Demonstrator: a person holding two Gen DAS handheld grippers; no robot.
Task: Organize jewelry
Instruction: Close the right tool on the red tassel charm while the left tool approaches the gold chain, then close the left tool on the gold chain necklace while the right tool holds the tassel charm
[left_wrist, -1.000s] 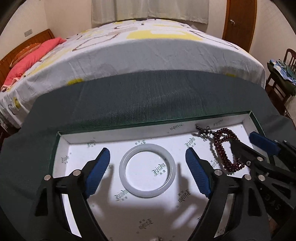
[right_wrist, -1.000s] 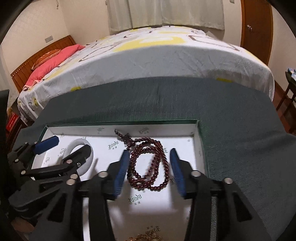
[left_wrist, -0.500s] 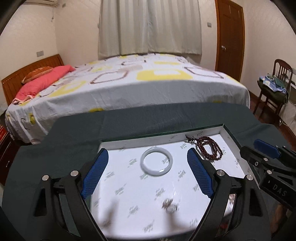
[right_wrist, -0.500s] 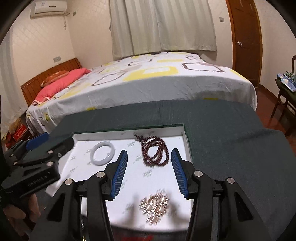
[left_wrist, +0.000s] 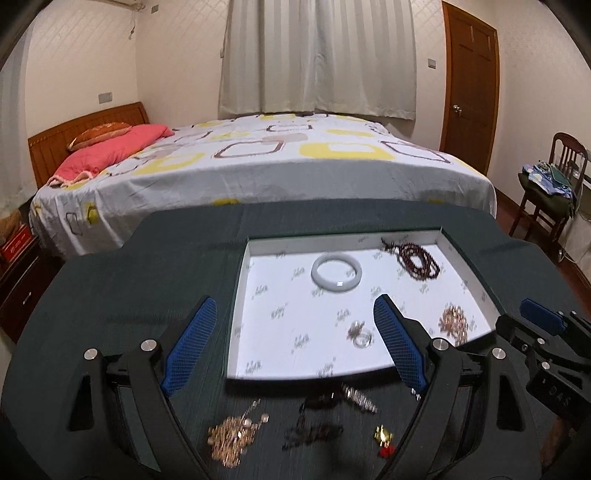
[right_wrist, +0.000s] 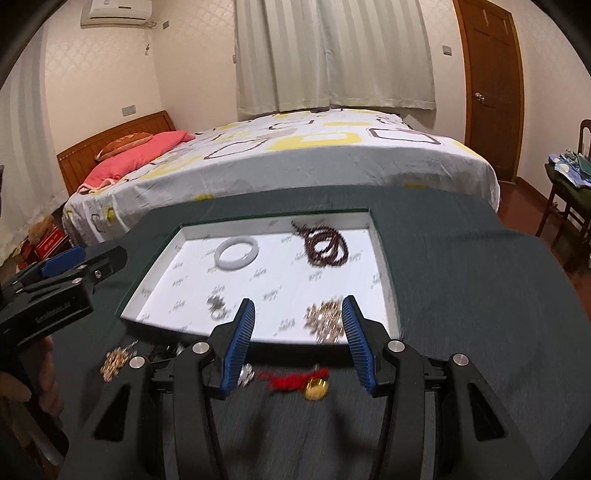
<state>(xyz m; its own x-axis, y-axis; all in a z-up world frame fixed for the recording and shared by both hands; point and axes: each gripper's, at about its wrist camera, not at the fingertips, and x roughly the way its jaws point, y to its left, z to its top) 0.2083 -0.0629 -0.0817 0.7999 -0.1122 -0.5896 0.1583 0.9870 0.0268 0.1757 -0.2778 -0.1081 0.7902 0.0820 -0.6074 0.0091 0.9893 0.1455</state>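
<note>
Already sorted into tray (right_wrist: 382, 258): bangle (right_wrist: 236, 253), beads (right_wrist: 327, 245); left tongs (left_wrist: 293, 356) and right tongs (right_wrist: 297, 341) held spread and empty above unsorted pendant (right_wrist: 316, 387) on counter (right_wrist: 480, 295), likely ready for next pick.

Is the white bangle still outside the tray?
No, the white bangle lies inside the tray, beside the dark bead necklace.
</note>
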